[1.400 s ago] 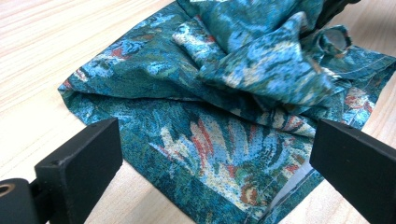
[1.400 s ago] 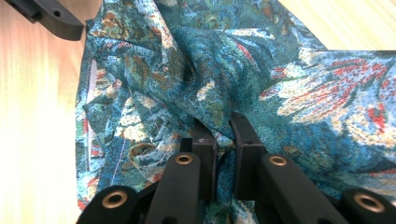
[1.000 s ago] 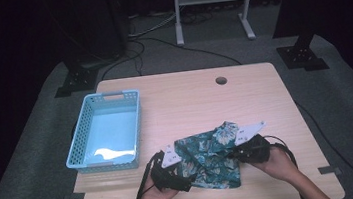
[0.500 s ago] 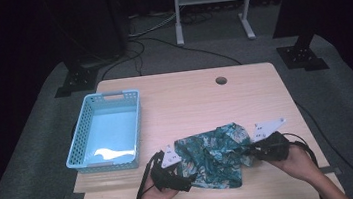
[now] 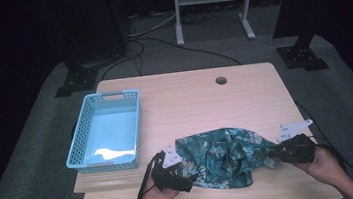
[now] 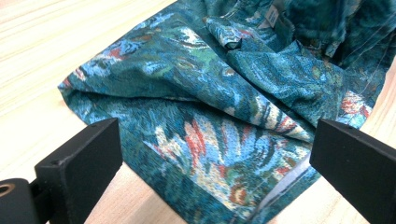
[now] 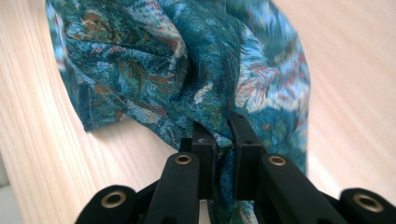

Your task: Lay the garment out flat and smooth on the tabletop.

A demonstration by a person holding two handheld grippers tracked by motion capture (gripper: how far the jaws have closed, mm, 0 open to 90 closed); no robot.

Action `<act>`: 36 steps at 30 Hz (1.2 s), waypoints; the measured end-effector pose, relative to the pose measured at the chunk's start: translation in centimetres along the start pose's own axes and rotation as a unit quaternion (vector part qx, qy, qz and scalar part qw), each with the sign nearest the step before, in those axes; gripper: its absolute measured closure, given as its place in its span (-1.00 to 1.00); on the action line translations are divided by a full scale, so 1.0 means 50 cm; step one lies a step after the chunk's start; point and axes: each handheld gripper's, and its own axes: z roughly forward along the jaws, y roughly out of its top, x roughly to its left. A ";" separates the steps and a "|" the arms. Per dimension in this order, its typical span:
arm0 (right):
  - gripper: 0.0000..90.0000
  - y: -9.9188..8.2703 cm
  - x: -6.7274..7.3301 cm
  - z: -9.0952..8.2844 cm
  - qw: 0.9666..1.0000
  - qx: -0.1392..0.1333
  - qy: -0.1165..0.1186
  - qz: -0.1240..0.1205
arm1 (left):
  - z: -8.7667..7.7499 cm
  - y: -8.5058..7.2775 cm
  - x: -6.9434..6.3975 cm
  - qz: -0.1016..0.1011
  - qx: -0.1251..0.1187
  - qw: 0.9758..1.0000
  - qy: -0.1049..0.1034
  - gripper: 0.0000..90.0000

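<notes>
right gripper [image 7: 219,135] pinches cloth [image 5: 221,157] (bunched) | left gripper [image 6: 210,163] agape beside it

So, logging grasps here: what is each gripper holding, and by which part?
The right gripper pinches the patterned cloth at its bunched right end; the left gripper is open, holding nothing.

Running off the top and bottom edges of the left gripper view: the patterned cloth [image 6: 224,107]. Hiding part of the worktop [image 5: 189,98] underneath. Being cut by the high view's bottom edge: both forearms.
</notes>
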 end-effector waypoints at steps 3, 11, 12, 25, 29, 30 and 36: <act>0.79 -0.031 -0.011 0.002 1.000 0.011 0.002 0.016 | 0.001 0.003 -0.004 0.003 0.000 1.000 -0.002 -0.96; 0.36 -0.111 -0.037 0.008 0.998 0.006 0.018 0.066 | 0.005 0.014 -0.019 0.008 -0.001 1.000 -0.012 -0.96; 0.28 -0.117 -0.036 0.008 0.998 0.004 0.017 0.067 | 0.007 0.016 -0.020 0.009 -0.001 1.000 -0.013 -0.96; -0.25 -0.135 0.010 -0.033 0.997 -0.039 0.034 0.062 | 0.036 0.045 -0.047 0.028 0.012 0.999 -0.028 -0.84; -0.26 -0.130 0.021 -0.040 0.996 -0.054 0.045 0.059 | 0.053 0.053 -0.057 0.032 0.020 0.999 -0.038 -0.81; -0.26 -0.128 0.023 -0.041 0.995 -0.059 0.050 0.060 | 0.058 0.057 -0.061 0.035 0.021 0.998 -0.041 -0.78; -0.27 -0.111 0.037 -0.026 0.992 -0.072 0.080 0.060 | 0.080 0.076 -0.076 0.050 0.033 0.997 -0.048 -0.71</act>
